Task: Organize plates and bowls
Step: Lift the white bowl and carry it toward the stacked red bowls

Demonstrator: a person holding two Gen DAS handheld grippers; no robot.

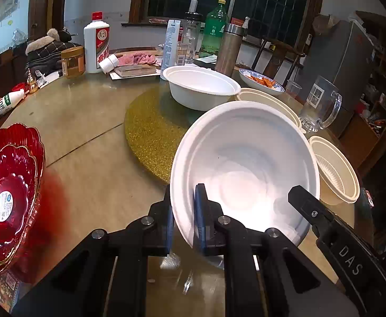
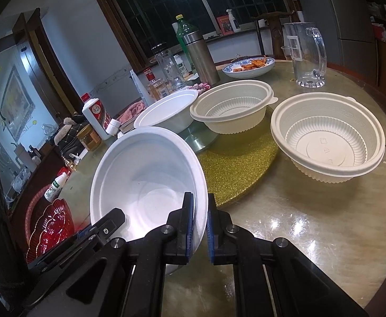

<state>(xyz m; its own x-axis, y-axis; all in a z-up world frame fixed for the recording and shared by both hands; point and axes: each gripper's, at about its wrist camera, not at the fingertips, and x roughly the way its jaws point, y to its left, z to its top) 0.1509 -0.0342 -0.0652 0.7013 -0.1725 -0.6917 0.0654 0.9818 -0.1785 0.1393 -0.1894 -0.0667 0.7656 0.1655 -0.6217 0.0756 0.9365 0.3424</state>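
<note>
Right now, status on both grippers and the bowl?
Left gripper and right gripper both shut on white bowl, opposite rims. Bowl tilted over table. Cream bowl close beside.

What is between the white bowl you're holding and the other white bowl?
The gold glittery mat lies between held bowl and far bowl, shown in left wrist view.

The red plates (image 1: 6,198) run off the frame's left edge, seemingly stacked.

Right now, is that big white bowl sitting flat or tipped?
Tipped: both tongs clamp the white bowl by opposite rims, its opening tilted toward the cameras.
</note>
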